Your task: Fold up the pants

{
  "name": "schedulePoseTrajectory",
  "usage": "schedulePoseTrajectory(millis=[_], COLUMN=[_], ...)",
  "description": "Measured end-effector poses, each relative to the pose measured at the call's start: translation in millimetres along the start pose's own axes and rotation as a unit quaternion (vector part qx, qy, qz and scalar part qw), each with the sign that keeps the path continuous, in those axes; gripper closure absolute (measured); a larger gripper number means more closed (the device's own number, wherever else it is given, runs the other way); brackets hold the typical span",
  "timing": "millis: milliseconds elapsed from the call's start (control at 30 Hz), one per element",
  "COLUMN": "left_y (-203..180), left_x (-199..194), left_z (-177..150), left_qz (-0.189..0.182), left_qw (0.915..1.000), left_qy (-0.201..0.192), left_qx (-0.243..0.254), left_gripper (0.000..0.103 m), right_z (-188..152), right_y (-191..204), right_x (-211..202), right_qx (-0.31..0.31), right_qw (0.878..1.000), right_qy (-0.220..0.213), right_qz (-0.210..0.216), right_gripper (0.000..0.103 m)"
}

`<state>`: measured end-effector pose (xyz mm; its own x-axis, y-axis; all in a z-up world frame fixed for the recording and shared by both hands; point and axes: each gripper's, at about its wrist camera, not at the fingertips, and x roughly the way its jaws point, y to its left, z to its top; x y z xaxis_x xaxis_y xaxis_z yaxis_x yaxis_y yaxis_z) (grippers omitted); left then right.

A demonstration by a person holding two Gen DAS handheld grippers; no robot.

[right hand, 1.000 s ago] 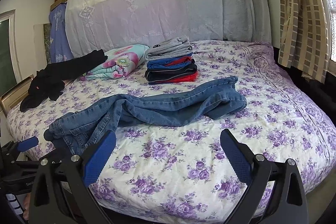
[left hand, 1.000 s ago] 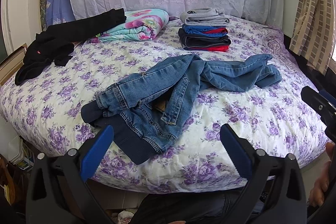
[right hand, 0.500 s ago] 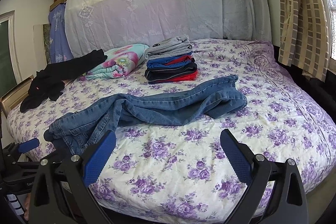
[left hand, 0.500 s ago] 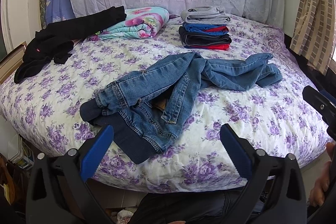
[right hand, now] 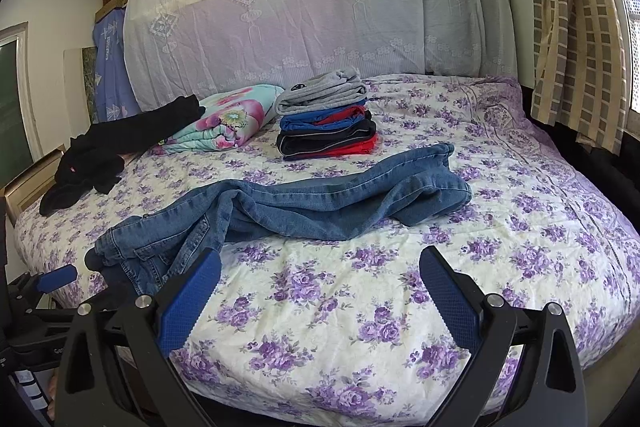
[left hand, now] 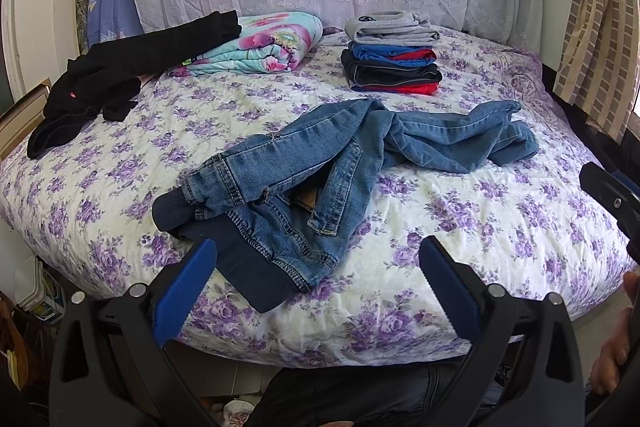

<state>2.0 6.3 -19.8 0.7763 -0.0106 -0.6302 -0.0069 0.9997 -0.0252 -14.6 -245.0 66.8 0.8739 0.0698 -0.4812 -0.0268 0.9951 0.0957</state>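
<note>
Crumpled blue jeans (left hand: 336, 163) with a dark ribbed waistband lie across the flowered bed, waist toward the front left, legs trailing right. From the right wrist view the same jeans (right hand: 320, 207) stretch from left to centre. My left gripper (left hand: 316, 267) hovers open just in front of the waistband, touching nothing. Over bare sheet below the legs, my right gripper (right hand: 318, 275) is open and holds nothing. The right gripper's tip (left hand: 612, 195) shows at the left wrist view's right edge.
A stack of folded clothes (left hand: 394, 61) stands at the back of the bed (left hand: 500, 227), with a rolled floral blanket (left hand: 264, 45) and a black garment (left hand: 120, 75) to its left. A curtain (right hand: 576, 27) hangs on the right. A person's hand (left hand: 616, 347) shows low right.
Both views have drifted slightly closer to the bed. The jeans lie as before and both grippers stay open.
</note>
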Motion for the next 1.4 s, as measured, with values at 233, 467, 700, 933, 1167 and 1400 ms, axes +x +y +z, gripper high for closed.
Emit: schedulePoseTrajectory(millis=[233, 467, 700, 933, 1167, 1400], left_y=[0, 0, 0, 4, 6, 15], left_x=[0, 1, 2, 11, 17, 25], left_z=[-1, -1, -5, -6, -3, -2], left_qz=[0.000, 0.000, 0.000, -0.001, -0.001, 0.003], left_qw=[1.0000, 1.0000, 1.0000, 0.9998, 0.9995, 0.9995], left_qy=[0.001, 0.001, 0.004, 0.017, 0.027, 0.029], left_qx=[0.000, -0.001, -0.001, -0.010, -0.013, -0.014], left_gripper=[0.004, 0.004, 0.004, 0.004, 0.004, 0.004], right_z=[0, -1, -1, -5, -6, -8], right_y=[0, -1, -1, -1, -2, -7], right_x=[0, 1, 1, 5, 11, 21], right_qx=[0.000, 0.001, 0.002, 0.006, 0.012, 0.016], right_qw=[1.000, 1.000, 1.000, 1.000, 1.000, 0.999], right_qy=[0.000, 0.001, 0.002, 0.010, 0.020, 0.034], right_qz=[-0.001, 0.000, -0.001, -0.001, 0.001, -0.002], right_gripper=[0.004, 0.004, 0.004, 0.003, 0.004, 0.004])
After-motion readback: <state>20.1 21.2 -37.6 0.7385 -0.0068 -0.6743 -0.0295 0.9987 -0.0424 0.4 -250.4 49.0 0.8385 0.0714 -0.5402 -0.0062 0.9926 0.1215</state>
